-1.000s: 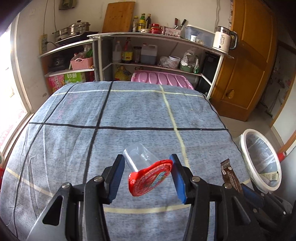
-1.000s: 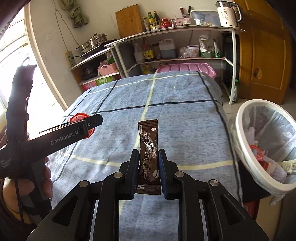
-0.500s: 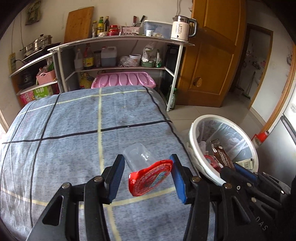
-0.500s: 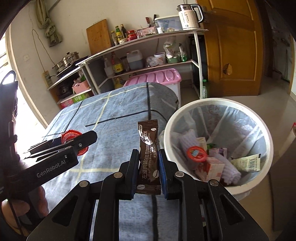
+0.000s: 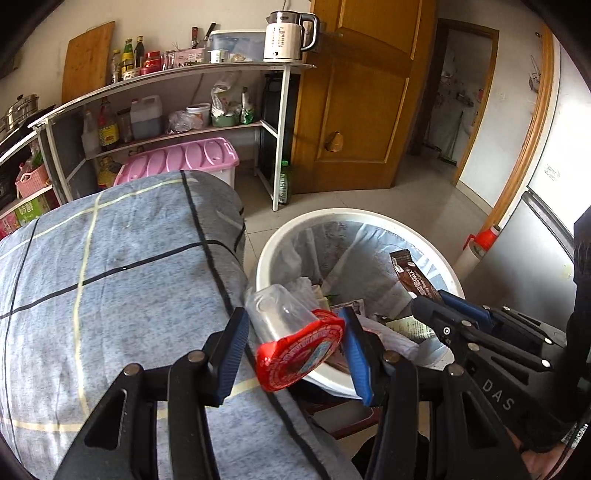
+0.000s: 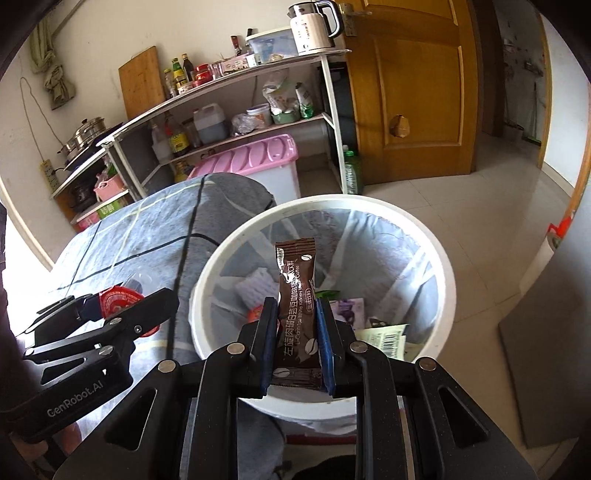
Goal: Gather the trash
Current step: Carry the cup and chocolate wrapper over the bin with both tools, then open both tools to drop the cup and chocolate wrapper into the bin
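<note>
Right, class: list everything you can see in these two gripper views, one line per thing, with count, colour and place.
Jelly cup: one, clear with red lid, in the left gripper, by the bin's rim.
Coffee sachet: one, brown, upright in the right gripper, over the bin.
Trash bin: one, white with clear liner, on the floor beside the table, holding wrappers.
Table: one, blue-grey checked cloth, left of the bin.
Storage box: one, pink lid, behind the table.
Shelf: one, white frame, by the wall, bearing bottles and jars.
Kettle: one, white, on the shelf top.
Door: one, wooden, right of the shelf.
Left gripper: black, blue pads, shut on the cup.
Right gripper: black, blue pads, shut on the sachet.
</note>
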Demonstrator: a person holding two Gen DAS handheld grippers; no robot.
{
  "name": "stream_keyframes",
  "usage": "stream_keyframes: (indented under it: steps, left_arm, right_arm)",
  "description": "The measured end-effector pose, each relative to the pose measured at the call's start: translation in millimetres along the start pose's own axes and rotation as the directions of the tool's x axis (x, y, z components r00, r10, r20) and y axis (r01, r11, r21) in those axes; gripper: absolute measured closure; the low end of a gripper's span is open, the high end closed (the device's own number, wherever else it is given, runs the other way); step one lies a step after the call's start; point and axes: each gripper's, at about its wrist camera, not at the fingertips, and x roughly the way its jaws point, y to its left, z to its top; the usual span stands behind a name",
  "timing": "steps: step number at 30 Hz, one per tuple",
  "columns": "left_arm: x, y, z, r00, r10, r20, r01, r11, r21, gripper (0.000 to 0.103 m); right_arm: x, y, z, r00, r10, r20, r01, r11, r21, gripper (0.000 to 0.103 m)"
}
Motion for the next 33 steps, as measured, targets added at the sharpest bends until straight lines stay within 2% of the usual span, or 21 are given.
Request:
stream_keyframes:
  steps: [6, 9, 10, 13, 24, 33]
  left_arm:
    - [19.6, -20.3, 5.4, 0.999, -0.028, -0.028, 0.029, 0.999, 0.028, 0.050]
    - [22.9, -24.1, 3.9, 0.999, -0.011, -0.033, 0.012, 0.999, 0.036, 0.045]
    - [23.2, -24.0, 3.4, 0.999, -0.012, -0.033, 0.013, 0.999, 0.033, 0.040]
    - [20.8, -24.2, 3.4, 1.000, 0.013, -0.028, -0.012, 0.999, 0.035, 0.040]
    - [-10.7, -31.0, -14.5, 0.997, 0.063, 0.033, -0.065, 0.995, 0.075, 0.037]
    - [-44.1, -28.6, -37.0, 0.983, 0.134, 0.128, -0.140, 0.989, 0.041, 0.037]
  right_arm:
    - [12.8, -25.7, 4.9, 0.999, -0.037, -0.026, 0.038, 0.999, 0.019, 0.081]
    - [14.5, -34.5, 5.2, 0.999, -0.043, -0.030, 0.043, 0.999, 0.027, 0.081]
    - [13.8, -36.6, 5.2, 0.998, -0.054, -0.024, 0.055, 0.998, 0.030, 0.078]
    - [11.4, -40.9, 3.6, 0.999, -0.047, -0.024, 0.048, 0.998, 0.042, 0.063]
    - [-27.6, -29.0, -17.6, 0.997, -0.028, 0.069, 0.024, 0.998, 0.063, 0.063]
    - [-57.8, -16.6, -42.0, 0.989, -0.066, 0.133, 0.059, 0.997, 0.054, 0.063]
